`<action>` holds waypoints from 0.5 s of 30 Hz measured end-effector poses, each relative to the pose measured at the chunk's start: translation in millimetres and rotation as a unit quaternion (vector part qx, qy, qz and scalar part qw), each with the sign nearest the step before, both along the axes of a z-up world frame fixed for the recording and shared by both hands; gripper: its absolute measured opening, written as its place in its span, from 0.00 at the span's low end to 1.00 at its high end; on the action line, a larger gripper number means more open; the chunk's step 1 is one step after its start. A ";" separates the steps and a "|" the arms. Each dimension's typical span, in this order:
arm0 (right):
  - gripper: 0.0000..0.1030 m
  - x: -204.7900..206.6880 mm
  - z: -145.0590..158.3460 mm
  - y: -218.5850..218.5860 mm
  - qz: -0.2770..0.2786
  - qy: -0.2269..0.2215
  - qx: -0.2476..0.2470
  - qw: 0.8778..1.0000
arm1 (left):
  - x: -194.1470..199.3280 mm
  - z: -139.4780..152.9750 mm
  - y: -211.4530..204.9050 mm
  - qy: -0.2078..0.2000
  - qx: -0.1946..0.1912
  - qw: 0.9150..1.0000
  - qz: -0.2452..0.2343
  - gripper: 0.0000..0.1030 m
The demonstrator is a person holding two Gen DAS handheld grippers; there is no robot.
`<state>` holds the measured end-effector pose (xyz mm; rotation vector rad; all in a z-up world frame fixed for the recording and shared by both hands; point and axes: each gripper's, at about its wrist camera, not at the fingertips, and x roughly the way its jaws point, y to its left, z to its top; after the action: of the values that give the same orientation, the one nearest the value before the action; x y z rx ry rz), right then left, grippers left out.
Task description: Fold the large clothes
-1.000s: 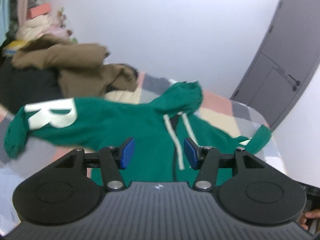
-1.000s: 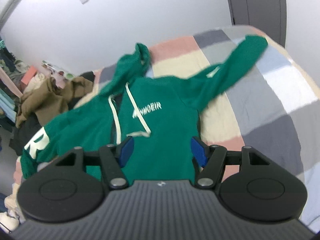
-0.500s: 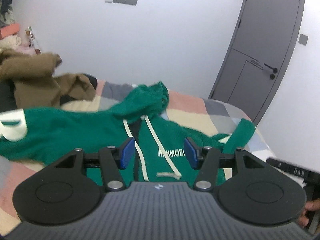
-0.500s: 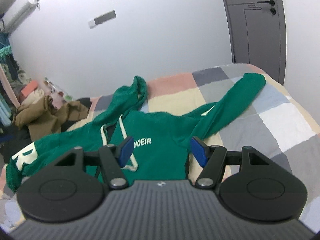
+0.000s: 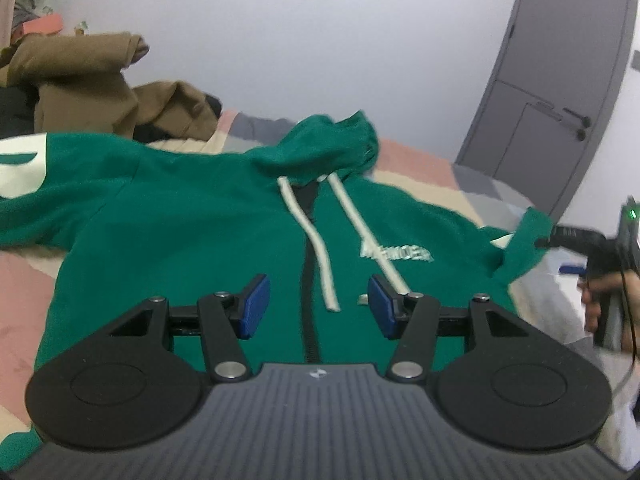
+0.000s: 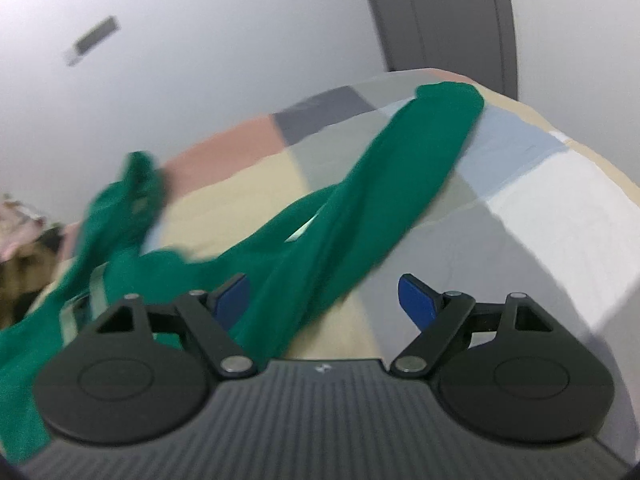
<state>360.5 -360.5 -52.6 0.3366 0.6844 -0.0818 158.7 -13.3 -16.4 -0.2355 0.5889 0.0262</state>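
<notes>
A green hoodie lies spread flat, front side up, on a bed with a checked cover in pink, cream, grey and pale blue. In the left wrist view its long axis runs from the bottom of the frame up to the hood, which points to the far wall in the upper middle; the dark zipper and two white drawstrings follow this same line. One sleeve goes out to the left edge of the frame and carries a big white letter. In the right wrist view the other sleeve lies as a long diagonal band, from the lower left up to its cuff in the upper right. The left gripper hangs above the chest of the hoodie with its blue pads apart and nothing between them. The right gripper has just been opening; its jaws stand wide above the base of the sleeve, and the pads do not press on the cloth. Brown clothes are piled at the upper left, and a grey door stands at the upper right.
</notes>
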 end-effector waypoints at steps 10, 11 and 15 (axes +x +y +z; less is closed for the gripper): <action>0.74 146.6 -31.9 -30.0 -0.065 -0.034 -0.115 0.991 | 66.0 -47.6 11.3 0.055 -0.058 0.997 -0.009 0.59; 0.73 158.8 -35.7 -33.2 -0.075 -0.033 -0.128 0.988 | 70.3 -49.5 9.9 0.057 -0.062 0.996 -0.010 0.59; 0.44 191.5 -51.7 -45.4 -0.087 -0.010 -0.145 0.986 | 89.2 -61.9 4.0 0.071 -0.062 0.995 -0.015 0.59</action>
<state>552.0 -405.9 -104.3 0.1158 0.6114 -0.3399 247.9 -9.4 -78.3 -0.3471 0.7367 -0.0219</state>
